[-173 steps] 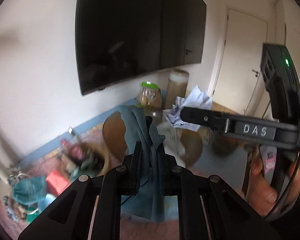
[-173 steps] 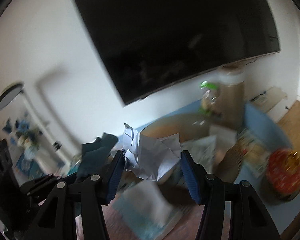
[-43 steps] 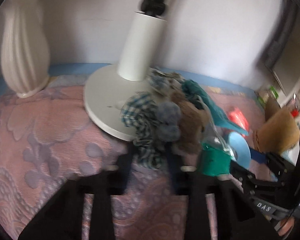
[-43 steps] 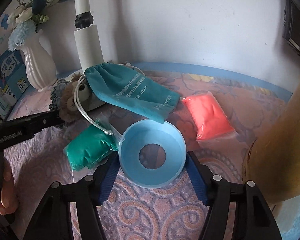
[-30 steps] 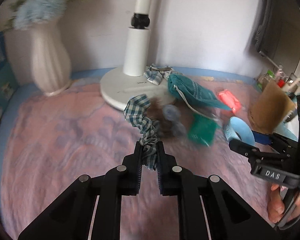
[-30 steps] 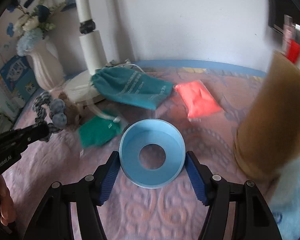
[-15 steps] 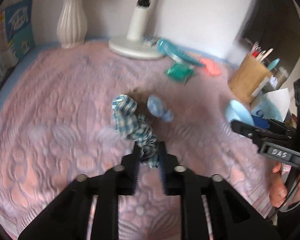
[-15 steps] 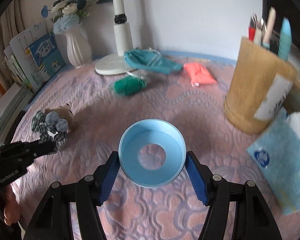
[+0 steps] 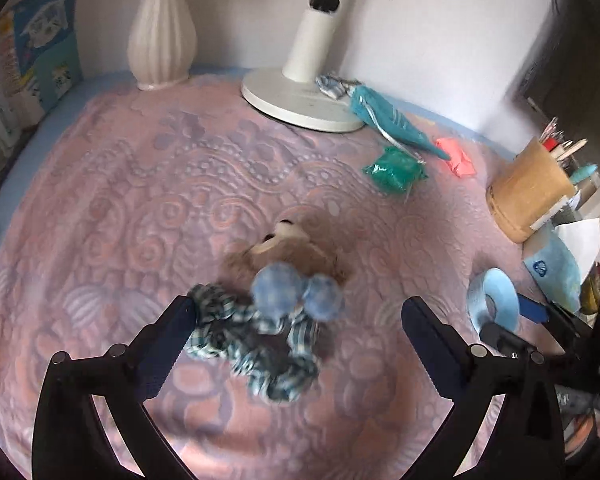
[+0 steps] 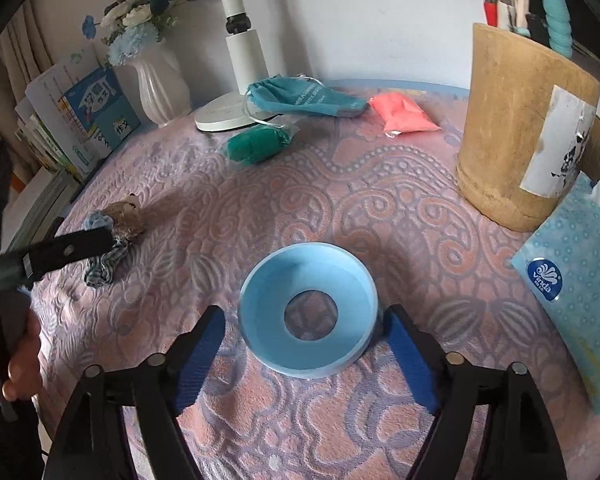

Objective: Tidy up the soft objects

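A: Our left claw (image 9: 296,312) stands wide, its jaws either side of the checked scrunchie (image 9: 256,344), which lies on the surface (image 9: 140,184) with a small brown plush (image 9: 288,248) and two blue pom-poms (image 9: 296,290) bunched against its far side. The left fingertip (image 9: 180,312) just meets the fabric; nothing is pinched.

B: And our right claw (image 10: 300,320)? The blue ring (image 10: 308,310) sits between its jaws, touching the right one, but we see a gap on the left. We judge it loosely cradled at best.

A: Agreed. So the step in hand looks like setting things down. To do it well, we lift the left claw straight up, so no loop of scrunchie snags on a jaw and drags the bundle. On the right, we open fully before drawing back, or the ring may tip and roll.

B: The other soft things sit far off: the teal pouch (image 10: 304,100), the green packet (image 10: 256,144) and the orange packet (image 10: 402,116), near the lamp base (image 10: 220,114).

A: The surface wears a pink embossed cloth that may catch the fingertips. Around it stand a white vase (image 10: 160,84), books (image 10: 80,120) on the left, a brown pen holder (image 10: 520,128) and a tissue pack (image 10: 572,280) on the right, and a pale wall behind.
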### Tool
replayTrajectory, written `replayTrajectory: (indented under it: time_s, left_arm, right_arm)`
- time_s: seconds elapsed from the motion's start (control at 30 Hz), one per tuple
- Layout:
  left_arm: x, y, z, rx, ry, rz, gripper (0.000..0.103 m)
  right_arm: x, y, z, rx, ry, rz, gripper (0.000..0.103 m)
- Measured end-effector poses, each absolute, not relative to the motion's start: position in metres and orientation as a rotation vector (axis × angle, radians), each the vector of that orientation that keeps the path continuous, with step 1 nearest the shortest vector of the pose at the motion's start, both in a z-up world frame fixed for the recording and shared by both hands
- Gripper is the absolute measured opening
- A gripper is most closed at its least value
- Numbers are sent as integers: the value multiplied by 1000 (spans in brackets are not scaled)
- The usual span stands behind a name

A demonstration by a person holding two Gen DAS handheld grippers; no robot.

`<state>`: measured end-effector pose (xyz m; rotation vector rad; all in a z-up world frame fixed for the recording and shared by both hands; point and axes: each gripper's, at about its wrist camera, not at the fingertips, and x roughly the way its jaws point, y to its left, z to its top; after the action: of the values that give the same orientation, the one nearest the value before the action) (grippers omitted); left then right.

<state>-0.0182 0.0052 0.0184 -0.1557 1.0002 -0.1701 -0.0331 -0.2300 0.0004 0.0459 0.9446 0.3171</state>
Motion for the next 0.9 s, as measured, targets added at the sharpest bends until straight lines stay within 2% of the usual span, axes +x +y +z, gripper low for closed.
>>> replayTrajectory:
  time_s: [0.07,0.13,0.2,0.23,0.3,0.67,0.9]
  left_arm:
    - [-13,-5,14,-94,997,-127,98]
    - [-11,-12,11,-50,989,-109,68]
    - [-12,-16,10,11,963,-67,53]
    - [-14,-17,11,36,949,-71,51]
    - [-19,-17,13,45,926,-91,51]
    - [-28,-40,40,-2,859,-204,51]
    - [-24,-73,65,-76,808,-312,51]
  right_arm:
    - [-34,-226,0,22,944,305,82]
    - [-34,-224,-1,9,943,298,82]
    - [-33,-223,-1,-2,940,284,82]
    - [-33,-223,-1,-10,937,269,79]
    - [-34,-222,-1,-28,924,252,67]
    - [-47,-213,9,-108,863,222,65]
    - [-44,-256,20,143,917,275,65]
